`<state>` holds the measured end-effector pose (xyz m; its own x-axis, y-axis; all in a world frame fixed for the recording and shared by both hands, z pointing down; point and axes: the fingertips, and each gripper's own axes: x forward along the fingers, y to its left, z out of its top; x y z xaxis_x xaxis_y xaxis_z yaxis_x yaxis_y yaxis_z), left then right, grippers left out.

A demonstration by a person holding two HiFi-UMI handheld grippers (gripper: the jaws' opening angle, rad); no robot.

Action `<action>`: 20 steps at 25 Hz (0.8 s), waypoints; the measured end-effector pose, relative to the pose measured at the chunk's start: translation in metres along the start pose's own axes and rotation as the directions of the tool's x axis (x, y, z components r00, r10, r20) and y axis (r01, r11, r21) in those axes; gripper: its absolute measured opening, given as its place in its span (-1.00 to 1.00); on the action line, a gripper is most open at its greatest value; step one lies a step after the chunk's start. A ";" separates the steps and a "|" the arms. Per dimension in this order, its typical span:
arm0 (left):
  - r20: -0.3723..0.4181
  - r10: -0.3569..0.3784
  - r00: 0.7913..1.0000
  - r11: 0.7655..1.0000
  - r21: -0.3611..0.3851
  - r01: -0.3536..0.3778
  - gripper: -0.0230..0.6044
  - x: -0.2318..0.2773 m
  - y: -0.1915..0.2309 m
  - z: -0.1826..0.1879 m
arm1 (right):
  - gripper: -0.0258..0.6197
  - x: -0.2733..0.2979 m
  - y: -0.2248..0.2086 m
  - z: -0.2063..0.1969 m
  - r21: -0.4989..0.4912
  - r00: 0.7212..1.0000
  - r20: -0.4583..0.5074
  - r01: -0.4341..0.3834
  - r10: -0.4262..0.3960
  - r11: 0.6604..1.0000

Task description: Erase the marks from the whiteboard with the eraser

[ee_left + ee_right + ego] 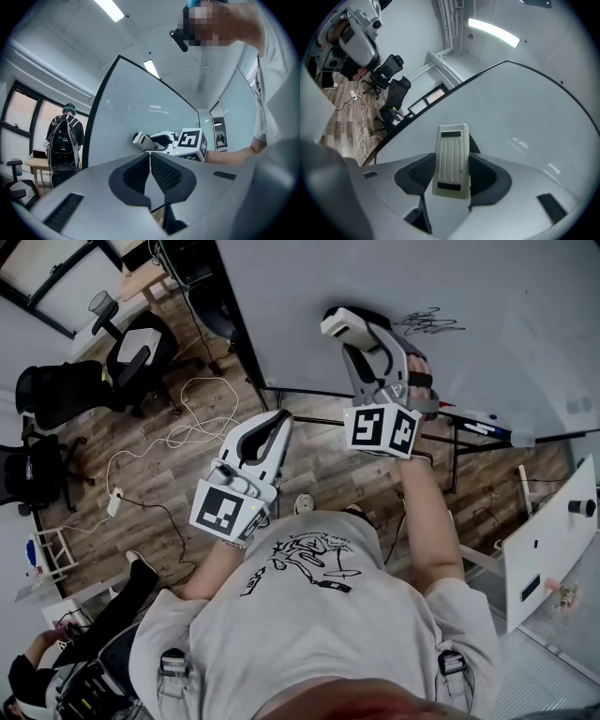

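A large whiteboard [394,287] stands in front of me, with a black scribbled mark [429,322] on it right of the eraser. My right gripper [349,326] is shut on a white ribbed eraser [451,159], which is held up against or close to the board [525,117]. The same eraser [339,324] shows at the gripper's tip in the head view. My left gripper [279,418] hangs lower, away from the board, shut with nothing between its jaws. In the left gripper view the left gripper [150,157] points at the board [136,117] and the right gripper [161,140].
Markers [473,420] lie on the board's tray. Office chairs [141,352] and a white cable [183,432] are on the wooden floor to the left. A white cabinet [548,540] stands at the right. A person [37,667] sits at the lower left.
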<state>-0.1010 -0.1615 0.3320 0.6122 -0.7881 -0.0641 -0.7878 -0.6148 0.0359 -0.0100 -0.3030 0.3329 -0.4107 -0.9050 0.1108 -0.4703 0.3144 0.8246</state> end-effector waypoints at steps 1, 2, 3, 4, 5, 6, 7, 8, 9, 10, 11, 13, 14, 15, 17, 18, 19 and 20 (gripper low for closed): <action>0.000 0.001 1.000 1.000 0.001 -0.001 -0.83 -0.001 0.000 0.000 | -0.20 -0.007 -0.009 0.000 0.006 1.000 0.005 0.019 -0.019 1.000; 0.000 0.003 1.000 1.000 0.002 -0.003 -0.83 -0.001 0.000 0.000 | -0.20 -0.013 -0.018 -0.001 0.012 0.999 0.007 0.040 -0.040 0.999; -0.001 0.005 1.000 1.000 0.003 -0.004 -0.83 -0.002 0.000 0.000 | -0.20 -0.018 -0.028 -0.003 0.019 0.998 0.006 0.061 -0.061 0.998; -0.002 0.005 1.000 1.000 0.003 -0.005 -0.83 -0.002 0.001 0.000 | -0.20 -0.023 -0.039 -0.007 0.025 0.996 0.001 0.084 -0.084 0.996; -0.001 0.005 1.000 1.000 0.004 -0.005 -0.83 -0.001 0.000 0.001 | -0.20 -0.028 -0.050 -0.012 0.031 0.994 -0.006 0.106 -0.106 0.994; -0.001 0.004 1.000 1.000 0.005 -0.004 -0.83 -0.001 -0.001 0.001 | -0.20 -0.033 -0.061 -0.017 0.036 0.992 -0.014 0.129 -0.128 0.991; -0.001 0.001 1.000 1.000 0.007 -0.001 -0.83 0.000 -0.003 0.001 | -0.20 -0.038 -0.072 -0.023 0.040 0.988 -0.023 0.152 -0.151 0.988; 0.000 -0.003 1.000 1.000 0.008 0.003 -0.83 0.001 -0.005 0.000 | -0.20 -0.042 -0.082 -0.028 0.042 0.984 -0.029 0.175 -0.174 0.984; 0.000 -0.007 1.000 1.000 0.009 0.007 -0.83 0.002 -0.007 0.000 | -0.20 -0.046 -0.092 -0.034 0.043 0.980 -0.034 0.196 -0.194 0.980; 0.000 -0.011 1.000 1.000 0.010 0.011 -0.83 0.003 -0.010 -0.001 | -0.20 -0.049 -0.101 -0.038 0.042 0.977 -0.039 0.213 -0.211 0.976; 0.000 -0.014 1.000 1.000 0.010 0.014 -0.83 0.004 -0.011 -0.001 | -0.20 -0.051 -0.108 -0.043 0.041 0.974 -0.043 0.226 -0.225 0.973; 0.000 -0.022 1.000 1.000 0.011 0.022 -0.83 0.008 -0.015 -0.001 | -0.20 -0.054 -0.122 -0.050 0.029 0.968 -0.050 0.247 -0.246 0.969; 0.000 -0.025 1.000 1.000 0.011 0.025 -0.83 0.009 -0.016 0.000 | -0.20 -0.054 -0.127 -0.052 0.021 0.966 -0.051 0.254 -0.253 0.967; -0.001 -0.027 1.000 1.000 0.012 0.027 -0.83 0.010 -0.017 0.000 | -0.20 -0.054 -0.130 -0.053 0.014 0.965 -0.051 0.257 -0.256 0.966; -0.001 -0.028 1.000 1.000 0.012 0.028 -0.83 0.013 -0.017 -0.001 | -0.20 -0.051 -0.133 -0.053 0.004 0.966 -0.045 0.256 -0.256 0.967; -0.001 -0.028 1.000 1.000 0.012 0.028 -0.83 0.014 -0.016 -0.001 | -0.20 -0.048 -0.132 -0.053 0.000 0.966 -0.042 0.256 -0.255 0.967; -0.001 -0.027 1.000 1.000 0.011 0.027 -0.83 0.016 -0.015 0.000 | -0.20 -0.046 -0.132 -0.054 -0.001 0.966 -0.040 0.255 -0.255 0.967; -0.001 -0.027 1.000 1.000 0.011 0.027 -0.83 0.018 -0.014 0.000 | -0.20 -0.044 -0.131 -0.054 0.001 0.966 -0.038 0.255 -0.255 0.967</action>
<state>-0.0795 -0.1670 0.3306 0.6331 -0.7715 -0.0637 -0.7719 -0.6353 0.0230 0.1119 -0.3201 0.2495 -0.2475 -0.9654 -0.0819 -0.5606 0.0738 0.8248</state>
